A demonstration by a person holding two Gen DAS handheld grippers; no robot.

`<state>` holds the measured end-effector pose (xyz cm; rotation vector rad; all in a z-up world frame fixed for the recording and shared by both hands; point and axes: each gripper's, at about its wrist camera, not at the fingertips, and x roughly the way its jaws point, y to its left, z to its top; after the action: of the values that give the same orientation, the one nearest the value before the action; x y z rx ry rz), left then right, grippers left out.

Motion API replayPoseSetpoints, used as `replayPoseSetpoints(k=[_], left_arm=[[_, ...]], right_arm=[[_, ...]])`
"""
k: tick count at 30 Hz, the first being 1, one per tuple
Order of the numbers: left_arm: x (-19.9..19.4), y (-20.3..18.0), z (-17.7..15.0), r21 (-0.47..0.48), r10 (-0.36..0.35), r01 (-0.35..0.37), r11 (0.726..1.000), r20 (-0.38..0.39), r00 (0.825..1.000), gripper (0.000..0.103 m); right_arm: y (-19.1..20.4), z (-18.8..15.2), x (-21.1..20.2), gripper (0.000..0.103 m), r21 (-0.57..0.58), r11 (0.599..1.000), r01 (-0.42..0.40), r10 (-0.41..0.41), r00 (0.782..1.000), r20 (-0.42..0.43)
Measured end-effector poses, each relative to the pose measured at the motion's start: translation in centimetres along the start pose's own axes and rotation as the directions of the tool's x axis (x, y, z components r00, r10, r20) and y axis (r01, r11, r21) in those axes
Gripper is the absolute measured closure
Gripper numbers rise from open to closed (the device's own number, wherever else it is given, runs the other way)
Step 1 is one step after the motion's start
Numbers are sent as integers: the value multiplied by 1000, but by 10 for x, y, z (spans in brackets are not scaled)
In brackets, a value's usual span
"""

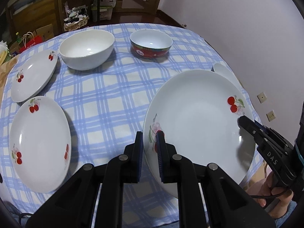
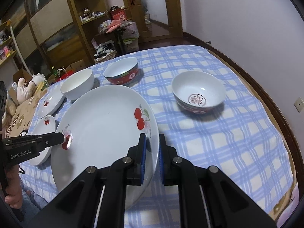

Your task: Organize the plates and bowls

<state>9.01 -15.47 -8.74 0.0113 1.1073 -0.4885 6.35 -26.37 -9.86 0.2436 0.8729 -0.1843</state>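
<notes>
Both grippers clamp one cherry plate (image 1: pixel 199 117) by opposite rims: left gripper (image 1: pixel 150 152), right gripper (image 2: pixel 152 152), plate lifted over the table (image 1: pixel 106 98). Nothing stacked yet (two plates, three bowls lie loose).

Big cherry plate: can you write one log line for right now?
left tool: shut on big cherry plate | right tool: shut on same plate | plate: off tablecloth

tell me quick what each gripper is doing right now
left gripper: closed on the left rim of the large cherry plate, holding it.
right gripper: closed on the same plate's right rim, holding it.
</notes>
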Motion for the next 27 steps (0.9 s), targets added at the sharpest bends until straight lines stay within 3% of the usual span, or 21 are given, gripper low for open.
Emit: replayPoseSetpoints(k=[15, 18, 20, 24, 27], left_arm=[[18, -14, -9, 37, 27, -26, 999, -34, 999, 90], [30, -9, -8, 58, 5, 0, 998, -85, 996, 90], [36, -1, -6, 22, -22, 25, 999, -114, 993, 90], [45, 0, -6, 51, 36, -30, 998, -117, 993, 90], [53, 6, -5, 21, 12, -9, 1000, -156, 988, 90]], right_arm=[[-17, -10, 17, 90, 61, 998, 21, -16, 996, -86], [-13, -9, 23, 90, 52, 997, 53, -48, 994, -97], [-10, -8, 27, 90, 46, 997, 64, -60, 994, -95], [-6, -7, 39, 90, 28, 998, 57, -53, 991, -126], [-9, -9, 49, 89, 45, 997, 57, -48, 984, -170]])
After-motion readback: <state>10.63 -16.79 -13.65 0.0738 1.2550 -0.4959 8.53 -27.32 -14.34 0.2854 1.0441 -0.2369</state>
